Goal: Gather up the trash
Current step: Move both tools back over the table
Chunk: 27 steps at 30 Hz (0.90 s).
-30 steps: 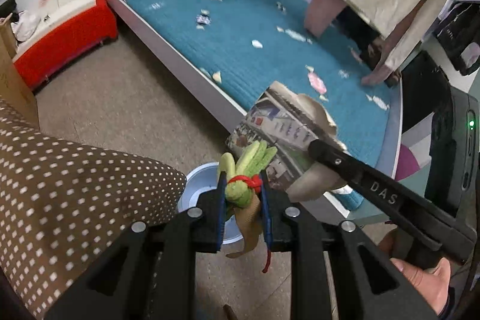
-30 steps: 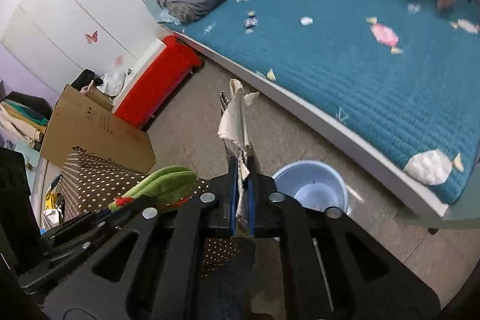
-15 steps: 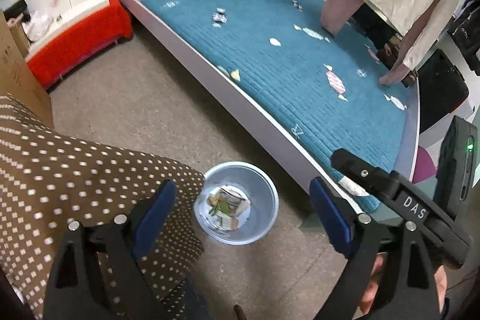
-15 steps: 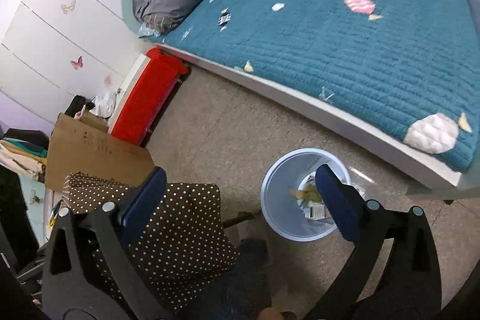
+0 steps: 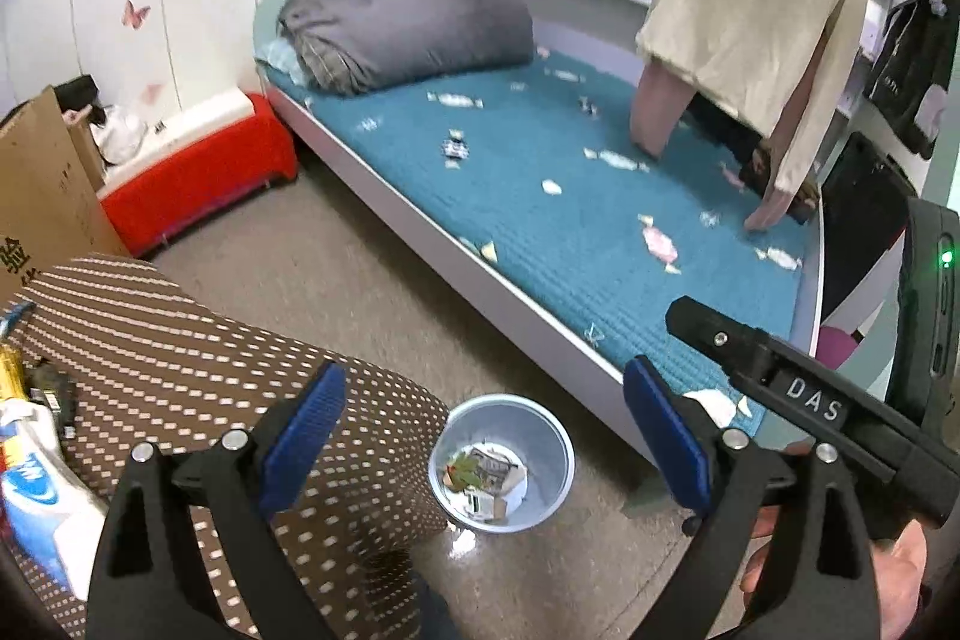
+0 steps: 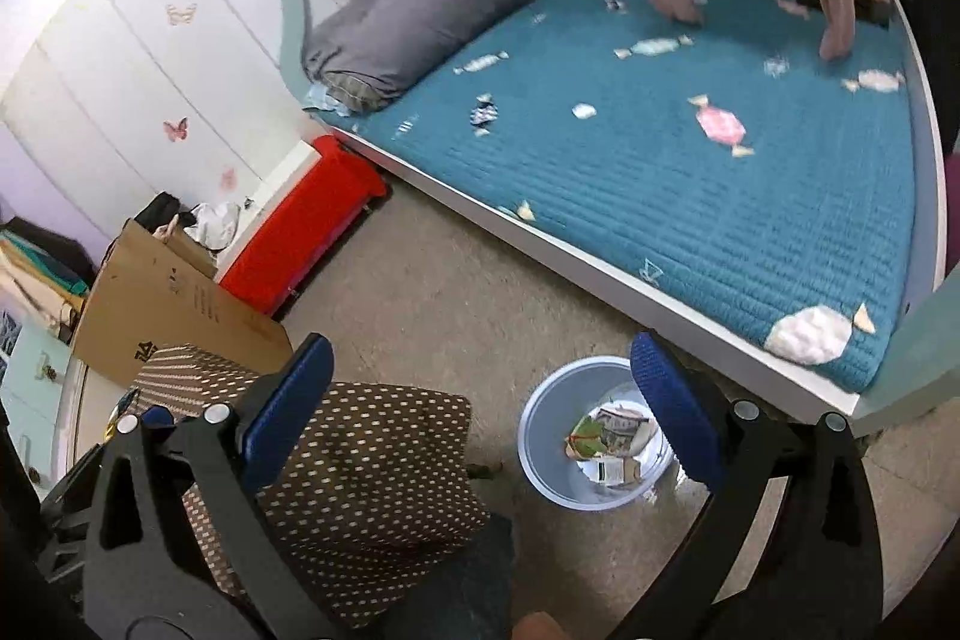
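though both grippers hang over the bin [image 5: 501,460], neither carries anything: the left gripper [image 5: 480,436] and right gripper [image 6: 480,418] stand wide apart with nothing between the pads. the bin sits on the floor just beside the bed [image 6: 660,196], and the trash [image 6: 606,442] in it, a green scrap and crumpled printed paper, lies at the bottom. any further litter would lie ahead and up from both hands; the right looks slightly nearer the bed edge. candy shapes dot the cover, but whether any is a loose wrapper or only printed pattern is hard to make out. a spotted cushion [image 5: 180,340] hides the floor at left. far off, a person [image 5: 750,10] leans on the bed, cut off above.
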Available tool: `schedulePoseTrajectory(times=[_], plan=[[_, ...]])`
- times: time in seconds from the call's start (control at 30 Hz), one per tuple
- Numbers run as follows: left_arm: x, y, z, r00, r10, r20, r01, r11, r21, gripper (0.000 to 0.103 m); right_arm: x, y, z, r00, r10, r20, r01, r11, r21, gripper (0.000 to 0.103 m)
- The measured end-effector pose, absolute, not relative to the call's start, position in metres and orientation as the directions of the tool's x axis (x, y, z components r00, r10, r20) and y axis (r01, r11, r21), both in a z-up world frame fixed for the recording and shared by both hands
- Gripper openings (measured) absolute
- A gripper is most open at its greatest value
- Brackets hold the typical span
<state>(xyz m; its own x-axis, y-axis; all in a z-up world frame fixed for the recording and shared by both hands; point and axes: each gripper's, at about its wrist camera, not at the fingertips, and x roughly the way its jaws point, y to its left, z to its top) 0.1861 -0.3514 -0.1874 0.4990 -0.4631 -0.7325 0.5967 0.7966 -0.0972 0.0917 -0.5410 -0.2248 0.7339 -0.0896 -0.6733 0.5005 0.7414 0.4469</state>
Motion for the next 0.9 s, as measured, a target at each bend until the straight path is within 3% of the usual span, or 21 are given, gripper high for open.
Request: schedulePoseTrajectory(times=[0.53,0.9], plan=[[0.158,-0.229,-0.123,0.627,-0.479,-0.615,0.514,0.847,-0.136,0.094,0.096,-0.443,-0.133,0.826,-0.023,-0.562,0.289,0.875,0.389,0.097],[0.146,-0.136,-0.112,0.725,-0.384,-0.572,0.413,0.907,-0.086,0.096,0.12,-0.349,-0.124,0.81,0.148,-0.568,0.043,0.95,0.309,0.097]])
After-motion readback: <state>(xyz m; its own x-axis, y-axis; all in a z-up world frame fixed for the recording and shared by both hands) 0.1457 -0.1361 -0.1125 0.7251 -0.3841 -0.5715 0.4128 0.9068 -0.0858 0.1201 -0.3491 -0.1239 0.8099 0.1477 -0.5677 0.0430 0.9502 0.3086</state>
